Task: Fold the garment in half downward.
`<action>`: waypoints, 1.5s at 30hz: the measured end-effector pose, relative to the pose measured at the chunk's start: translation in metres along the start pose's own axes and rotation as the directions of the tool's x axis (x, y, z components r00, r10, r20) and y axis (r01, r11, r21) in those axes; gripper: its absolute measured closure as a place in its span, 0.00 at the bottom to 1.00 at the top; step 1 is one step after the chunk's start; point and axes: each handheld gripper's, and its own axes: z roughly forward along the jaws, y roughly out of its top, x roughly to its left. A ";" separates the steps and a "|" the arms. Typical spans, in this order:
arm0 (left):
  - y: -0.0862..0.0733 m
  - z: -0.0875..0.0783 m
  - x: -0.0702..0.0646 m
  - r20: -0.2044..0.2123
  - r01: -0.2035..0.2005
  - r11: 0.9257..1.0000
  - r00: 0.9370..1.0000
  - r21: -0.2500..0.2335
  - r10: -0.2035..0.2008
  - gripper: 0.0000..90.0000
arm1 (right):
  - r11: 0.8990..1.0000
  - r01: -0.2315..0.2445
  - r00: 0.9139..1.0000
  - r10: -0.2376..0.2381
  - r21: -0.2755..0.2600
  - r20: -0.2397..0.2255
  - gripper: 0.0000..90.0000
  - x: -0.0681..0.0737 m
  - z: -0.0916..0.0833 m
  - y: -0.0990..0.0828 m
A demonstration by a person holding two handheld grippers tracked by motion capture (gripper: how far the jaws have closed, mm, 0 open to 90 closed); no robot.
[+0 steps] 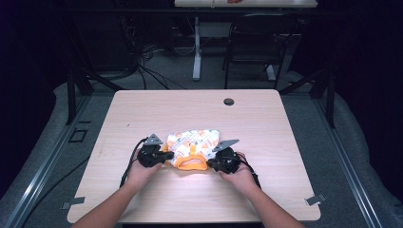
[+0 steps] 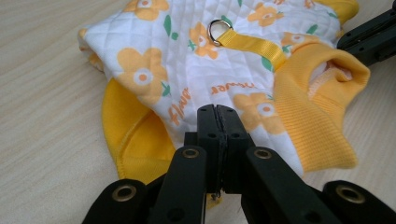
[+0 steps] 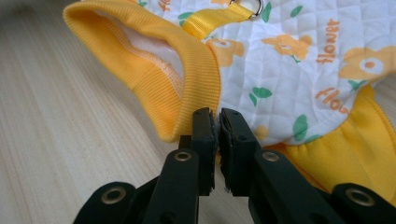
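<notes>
desk [image 1: 142, 118]: light wood-grain top, rounded corners, one dark round grommet hole [image 1: 228, 101] near the far edge, right of centre. lying directly on it, near the front edge at the middle: one small quilted garment [image 1: 195, 142], white with orange flowers and green leaves, yellow ribbed collar and hems, a yellow strap with a metal ring on top.

A small garment [image 1: 195, 142] lies on the counter [image 1: 266, 128] toward its near edge, between the left gripper [image 1: 164, 156] on its left and the right gripper [image 1: 214, 161] on its right, collar nearest the person.
</notes>
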 end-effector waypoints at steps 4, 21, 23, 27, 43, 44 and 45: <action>0.002 -0.008 -0.003 0.007 -0.009 1.000 1.000 -0.009 0.009 0.99 | 1.000 0.007 1.000 -0.007 -0.011 -0.004 0.93 0.003 -0.005 0.001; -0.001 -0.042 -0.016 0.035 -0.004 0.998 0.999 -0.060 0.006 0.98 | 0.998 0.026 1.000 -0.026 -0.059 0.003 0.93 0.019 -0.040 0.004; -0.004 -0.046 -0.018 0.026 -0.010 0.998 1.000 -0.062 0.011 0.98 | 0.997 0.027 1.000 -0.027 -0.071 0.001 0.92 0.022 -0.047 0.003; -0.010 -0.054 -0.022 0.026 -0.013 0.998 1.000 -0.067 0.015 0.98 | 0.996 0.039 0.999 -0.039 -0.080 0.004 0.92 0.028 -0.056 0.001; -0.045 -0.068 -0.032 0.024 -0.007 0.998 1.000 -0.067 0.008 0.94 | 0.995 0.048 0.999 -0.048 -0.083 0.014 0.90 0.047 -0.068 -0.029; -0.047 -0.068 -0.033 0.022 -0.008 0.998 1.000 -0.066 0.010 0.93 | 0.995 0.050 0.999 -0.049 -0.081 0.020 0.90 0.047 -0.068 -0.031; -0.050 -0.069 -0.033 0.023 -0.006 0.998 1.000 -0.062 0.007 0.93 | 0.996 0.048 0.999 -0.047 -0.081 0.023 0.90 0.048 -0.069 -0.032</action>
